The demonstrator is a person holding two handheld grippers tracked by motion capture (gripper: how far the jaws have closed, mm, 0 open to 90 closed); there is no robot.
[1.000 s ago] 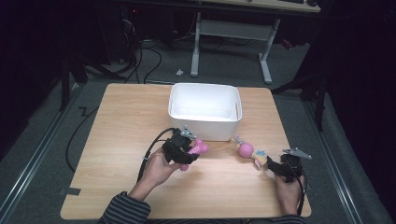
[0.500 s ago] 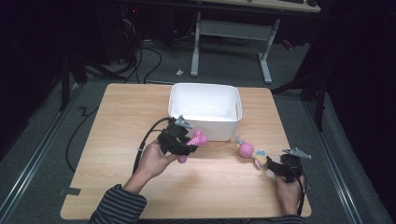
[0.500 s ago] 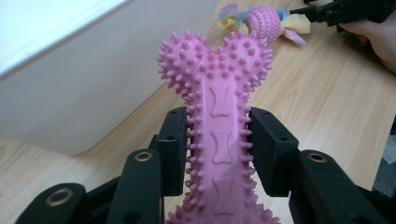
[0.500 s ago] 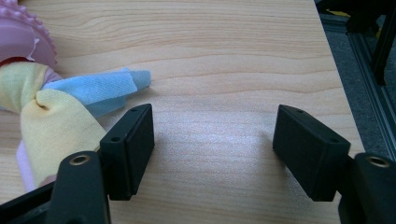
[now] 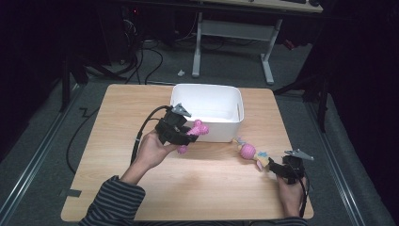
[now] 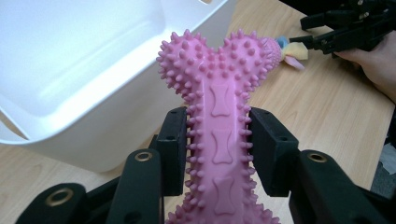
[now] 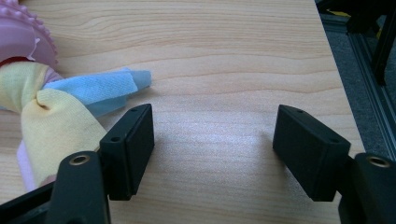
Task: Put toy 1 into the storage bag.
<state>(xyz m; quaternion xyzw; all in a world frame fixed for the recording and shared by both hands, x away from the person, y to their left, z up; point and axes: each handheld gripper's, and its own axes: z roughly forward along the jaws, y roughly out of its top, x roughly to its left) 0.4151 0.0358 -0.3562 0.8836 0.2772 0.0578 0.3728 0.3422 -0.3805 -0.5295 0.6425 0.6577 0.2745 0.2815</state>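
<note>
In the high view the left gripper [image 5: 184,133] is held above the wooden surface [image 5: 155,188], just at the near wall of the white plastic bin [image 5: 207,113], and its jaws are clamped on a pink spiked bone-shaped chew toy [image 5: 190,135]. One knobbed end of the bone points toward 2 o'clock, up against the bin's front wall, while the other end hangs out toward 7 o'clock below the hand. The left gripper view shows the grip closely: both black pads press on the narrow shaft of the bone [image 6: 219,135], the forked knobbed head rising at 12 o'clock above the jaws, with the open bin [image 6: 74,70] at 10 o'clock behind it. A second toy, a pink ball with yellow and blue cloth tails [image 5: 250,152], lies on the surface at about 4 o'clock from the bin, well apart from the bone. The right gripper [image 5: 272,165] rests low at the near right part of the surface, just at the cloth end of that toy. In the right gripper view its jaws stand wide apart with bare wood between them; the cloth tails [image 7: 60,107] lie just beside the left-hand pad at 9 o'clock, and whether they touch it I cannot tell.
</note>
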